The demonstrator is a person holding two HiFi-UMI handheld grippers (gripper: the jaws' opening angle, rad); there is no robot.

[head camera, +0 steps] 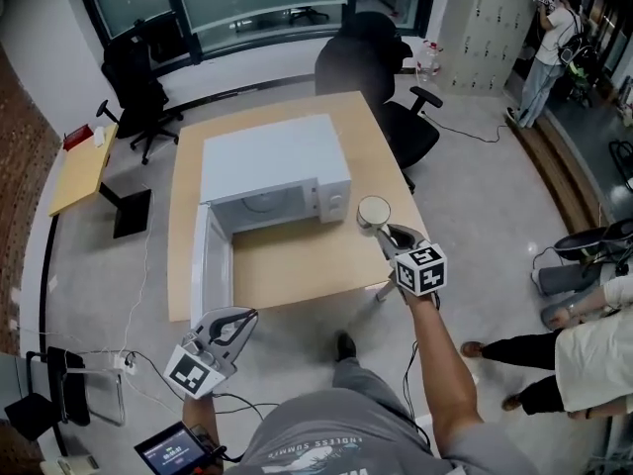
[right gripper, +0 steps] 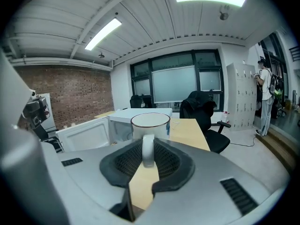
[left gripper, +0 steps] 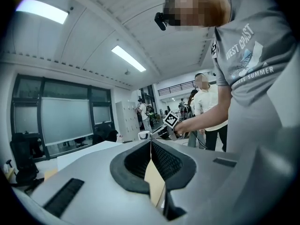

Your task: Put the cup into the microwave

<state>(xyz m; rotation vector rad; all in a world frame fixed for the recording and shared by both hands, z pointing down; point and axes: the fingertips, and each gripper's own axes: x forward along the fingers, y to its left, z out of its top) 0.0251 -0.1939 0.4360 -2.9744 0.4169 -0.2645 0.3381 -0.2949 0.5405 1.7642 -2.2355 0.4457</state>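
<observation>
The white round cup (head camera: pixel 374 212) looks glossy, like glazed ceramic. At its ten o'clock, the boxy white microwave (head camera: pixel 272 156) has a smooth satin shell. The pale wood-grain table (head camera: pixel 297 260) is matt.

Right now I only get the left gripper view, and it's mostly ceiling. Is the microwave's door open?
Observer: Yes. In the head view the microwave stands on the table with its door swung wide open.
Operator: And who has the cup?
Observer: The right gripper. Its jaws are clamped on the handle of the cup.
Operator: Is anything already inside the microwave?
Observer: I can see only the round turntable. The roof hides whatever is deeper in.
</observation>
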